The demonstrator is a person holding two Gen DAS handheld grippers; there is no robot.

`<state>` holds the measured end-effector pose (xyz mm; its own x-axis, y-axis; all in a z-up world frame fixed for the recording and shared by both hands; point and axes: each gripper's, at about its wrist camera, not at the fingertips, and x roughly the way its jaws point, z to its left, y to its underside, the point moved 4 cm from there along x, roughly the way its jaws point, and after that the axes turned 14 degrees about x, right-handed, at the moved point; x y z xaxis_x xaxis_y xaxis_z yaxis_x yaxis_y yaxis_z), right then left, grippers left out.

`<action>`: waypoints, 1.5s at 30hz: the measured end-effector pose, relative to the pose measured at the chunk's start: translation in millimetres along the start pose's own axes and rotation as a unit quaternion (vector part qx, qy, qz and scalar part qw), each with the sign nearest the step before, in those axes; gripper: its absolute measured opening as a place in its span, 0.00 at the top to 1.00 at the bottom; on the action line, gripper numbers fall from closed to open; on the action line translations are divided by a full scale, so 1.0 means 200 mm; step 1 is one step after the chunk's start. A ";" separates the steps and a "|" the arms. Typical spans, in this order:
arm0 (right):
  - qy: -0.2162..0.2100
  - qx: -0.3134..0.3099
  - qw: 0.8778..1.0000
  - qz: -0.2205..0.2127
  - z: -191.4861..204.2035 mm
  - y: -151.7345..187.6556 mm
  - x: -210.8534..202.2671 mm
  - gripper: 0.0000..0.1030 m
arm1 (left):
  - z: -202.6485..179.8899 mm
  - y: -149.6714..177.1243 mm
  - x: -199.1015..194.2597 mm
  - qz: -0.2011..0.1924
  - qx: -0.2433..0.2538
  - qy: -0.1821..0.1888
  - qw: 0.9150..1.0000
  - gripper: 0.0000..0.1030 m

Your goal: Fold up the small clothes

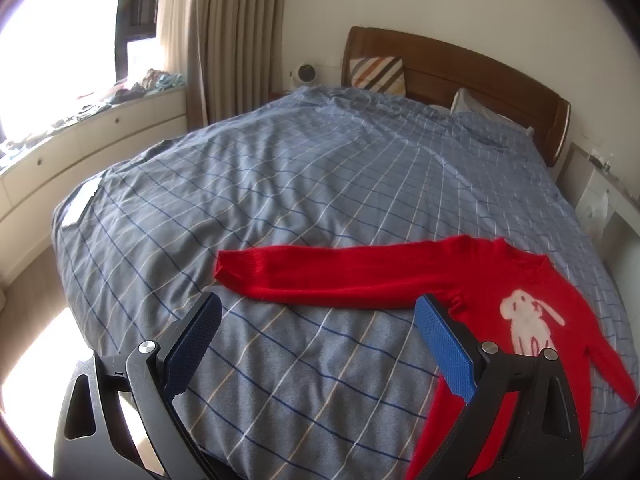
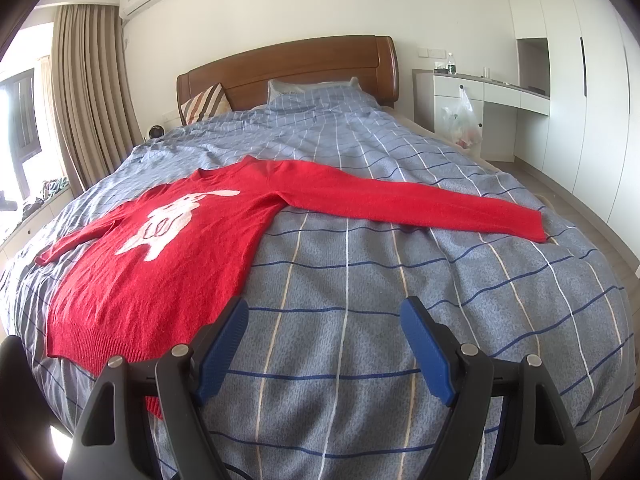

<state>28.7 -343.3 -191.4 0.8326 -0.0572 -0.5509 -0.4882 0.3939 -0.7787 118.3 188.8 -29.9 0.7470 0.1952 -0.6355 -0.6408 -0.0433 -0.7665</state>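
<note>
A small red sweater (image 2: 168, 256) with a white rabbit figure lies flat, front up, on the blue checked bedcover (image 2: 360, 280), both sleeves spread out sideways. In the left wrist view the red sweater (image 1: 492, 280) fills the lower right, one sleeve reaching left across the bed. My left gripper (image 1: 318, 310) hovers open above the cover, its right finger over the sweater's side, nothing between the pads. My right gripper (image 2: 324, 312) is open too, just right of the sweater's hem, over bare cover.
A wooden headboard (image 2: 304, 68) with a striped cushion (image 2: 204, 102) and a pillow stands at the bed's far end. White drawers under the window (image 1: 80, 148) run along the left. A white desk (image 2: 492, 92) with a hanging plastic bag stands to the right.
</note>
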 end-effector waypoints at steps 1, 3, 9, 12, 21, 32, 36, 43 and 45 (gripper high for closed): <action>0.000 0.000 1.000 0.000 0.00 0.00 0.00 0.24 | 0.00 0.00 0.00 0.000 0.000 0.000 1.000 0.05; 0.000 0.000 1.000 0.000 0.00 0.00 0.00 0.24 | 0.00 0.00 0.00 0.000 -0.001 0.000 1.000 0.05; 0.000 0.000 1.000 0.000 0.00 0.00 0.00 0.24 | -0.01 -0.01 -0.01 -0.002 0.001 0.001 1.000 0.05; 0.000 0.000 1.000 0.000 0.00 0.00 0.00 0.24 | -0.01 -0.01 -0.01 -0.001 -0.001 0.002 1.000 0.05; 0.000 0.000 1.000 -0.001 0.00 0.00 0.00 0.24 | -0.01 -0.01 -0.02 -0.001 -0.002 0.003 1.000 0.05; -0.001 0.000 1.000 -0.001 0.00 0.00 0.00 0.24 | -0.01 -0.02 -0.03 -0.004 -0.005 0.005 1.000 0.05; -0.001 0.000 1.000 -0.001 -0.01 0.00 0.00 0.24 | -0.02 -0.03 -0.05 -0.009 -0.004 0.010 1.000 0.05; 0.000 -0.002 1.000 -0.001 0.00 0.00 0.00 0.24 | -0.08 -0.01 -0.06 -0.008 0.009 0.025 1.000 0.05; -0.001 -0.002 1.000 -0.001 0.00 -0.01 -0.01 0.24 | -0.10 0.00 -0.06 -0.006 0.009 0.031 0.999 0.05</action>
<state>27.8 -343.5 -189.2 0.8344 -0.0569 -0.5483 -0.4868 0.3904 -0.7814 113.0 166.4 -24.8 0.7644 0.1345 -0.6305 -0.6337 -0.0236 -0.7732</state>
